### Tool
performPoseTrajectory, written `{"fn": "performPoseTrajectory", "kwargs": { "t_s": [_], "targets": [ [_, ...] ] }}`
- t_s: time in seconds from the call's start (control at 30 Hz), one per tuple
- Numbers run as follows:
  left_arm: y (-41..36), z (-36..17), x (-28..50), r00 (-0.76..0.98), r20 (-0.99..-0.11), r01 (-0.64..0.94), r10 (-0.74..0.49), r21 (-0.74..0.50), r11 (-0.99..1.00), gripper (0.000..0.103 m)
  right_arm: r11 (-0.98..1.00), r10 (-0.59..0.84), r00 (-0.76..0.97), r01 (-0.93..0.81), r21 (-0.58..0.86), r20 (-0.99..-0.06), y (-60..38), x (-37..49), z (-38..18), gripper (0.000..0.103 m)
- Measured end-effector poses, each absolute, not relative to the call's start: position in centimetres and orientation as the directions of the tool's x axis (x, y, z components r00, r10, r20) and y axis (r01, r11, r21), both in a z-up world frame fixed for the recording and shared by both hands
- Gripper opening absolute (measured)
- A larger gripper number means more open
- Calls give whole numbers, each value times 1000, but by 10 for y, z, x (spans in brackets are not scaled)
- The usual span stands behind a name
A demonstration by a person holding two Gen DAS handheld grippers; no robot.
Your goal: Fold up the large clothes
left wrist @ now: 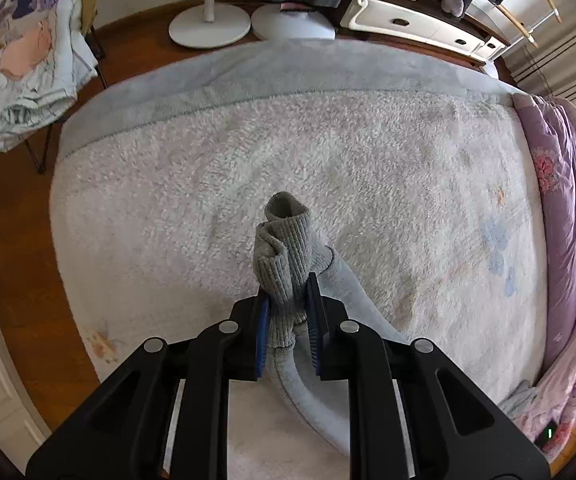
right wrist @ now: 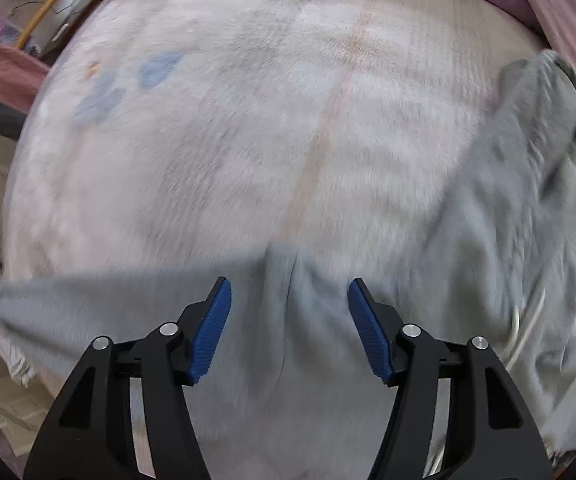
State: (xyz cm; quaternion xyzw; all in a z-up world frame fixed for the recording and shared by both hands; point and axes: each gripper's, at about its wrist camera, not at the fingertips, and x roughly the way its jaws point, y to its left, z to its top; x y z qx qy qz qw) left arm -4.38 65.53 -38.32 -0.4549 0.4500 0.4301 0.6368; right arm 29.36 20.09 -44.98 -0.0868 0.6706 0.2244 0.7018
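A light grey sweatshirt-like garment [right wrist: 487, 240] lies spread on the fluffy white blanket [right wrist: 248, 120] of the bed. My left gripper [left wrist: 288, 296] is shut on its ribbed grey cuff [left wrist: 284, 248], holding it above the blanket [left wrist: 248, 160], with the sleeve [left wrist: 351, 312] trailing down to the right. My right gripper [right wrist: 289, 292] is open and empty, hovering just above the garment's middle, one sleeve [right wrist: 88, 292] stretching off to the left. The right wrist view is blurred.
A purple floral quilt [left wrist: 563, 216] is bunched along the bed's right side. A chair with piled clothes [left wrist: 28, 80] stands on the wooden floor at far left. Two white fan bases [left wrist: 212, 24] and a white drawer unit [left wrist: 419, 24] stand beyond the bed.
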Motion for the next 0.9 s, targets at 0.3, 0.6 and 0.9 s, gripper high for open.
{"fn": "performPoseTrajectory", "kwargs": {
  "t_s": [0.3, 0.6, 0.9],
  "targets": [
    [630, -324, -20, 225, -943, -936, 246, -139, 322, 15, 907, 161, -221, -351, 233, -962, 186, 236, -535, 0],
    [551, -216, 45, 308, -869, -846, 387, -64, 529, 14, 918, 272, -240, -227, 326, -932, 177, 230, -517, 5],
    [474, -177, 100, 428, -864, -728, 266, -155, 668, 14, 556, 770, 76, -568, 607, -634, 217, 209, -286, 74]
  ]
}}
